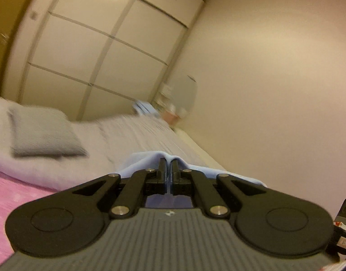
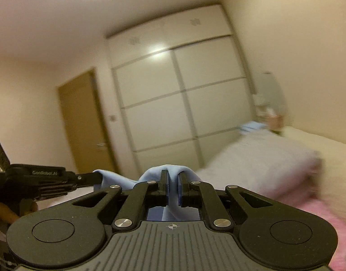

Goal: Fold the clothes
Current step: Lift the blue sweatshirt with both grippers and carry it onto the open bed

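Observation:
A light blue garment (image 1: pixel 145 160) is pinched in my left gripper (image 1: pixel 169 161), whose jaws are shut on a fold of it, held above the bed. In the right wrist view my right gripper (image 2: pixel 172 175) is shut on another bunch of the same light blue garment (image 2: pixel 166 169). The left gripper (image 2: pixel 89 178) shows at the left of that view, close beside the right one, holding the cloth's edge. Most of the garment hangs hidden below both grippers.
A bed (image 1: pixel 150 133) with a whitish cover and pink sheet (image 1: pixel 5 194) lies below. A folded grey garment (image 1: pixel 44 133) rests on it. A folded blue item (image 2: pixel 251 126) lies at the far end. A white wardrobe (image 2: pixel 177 94), wooden door (image 2: pixel 82 122) and walls surround.

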### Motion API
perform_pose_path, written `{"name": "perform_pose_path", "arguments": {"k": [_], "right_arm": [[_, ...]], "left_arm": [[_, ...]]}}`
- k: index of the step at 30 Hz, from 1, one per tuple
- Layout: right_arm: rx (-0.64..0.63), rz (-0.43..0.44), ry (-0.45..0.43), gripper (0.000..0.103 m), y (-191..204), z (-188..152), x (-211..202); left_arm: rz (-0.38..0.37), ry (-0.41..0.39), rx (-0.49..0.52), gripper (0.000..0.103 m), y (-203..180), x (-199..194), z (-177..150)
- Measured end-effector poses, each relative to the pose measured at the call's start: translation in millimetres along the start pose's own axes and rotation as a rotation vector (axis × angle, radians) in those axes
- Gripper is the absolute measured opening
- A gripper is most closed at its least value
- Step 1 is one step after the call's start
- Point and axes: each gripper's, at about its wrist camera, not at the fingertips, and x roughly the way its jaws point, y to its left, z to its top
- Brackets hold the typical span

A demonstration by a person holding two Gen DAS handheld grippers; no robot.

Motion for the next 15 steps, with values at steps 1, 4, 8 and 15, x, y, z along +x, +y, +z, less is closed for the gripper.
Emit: {"name": "perform_pose_path", "arguments": {"k": [1,4,8,15], "right_arm": [[0.006,0.029,-0.006,0.006,20,1,9],[0.022,0.11,-0.02,0.006,74,3,33],[0.015,0.194,-0.024,0.006,154,1,66],[-0.064,0.233,0.399,0.021,242,-41,150]], "left_arm": [[0.017,-0.026,-0.004,0.0,13,-22,13],[0.062,-0.089,0.014,0.0,39,-77,39],[0.123,-0.146,0.032,0.0,73,-132,66],[0.358,0.087,-0.049,0.0,137,-161,35]]}}
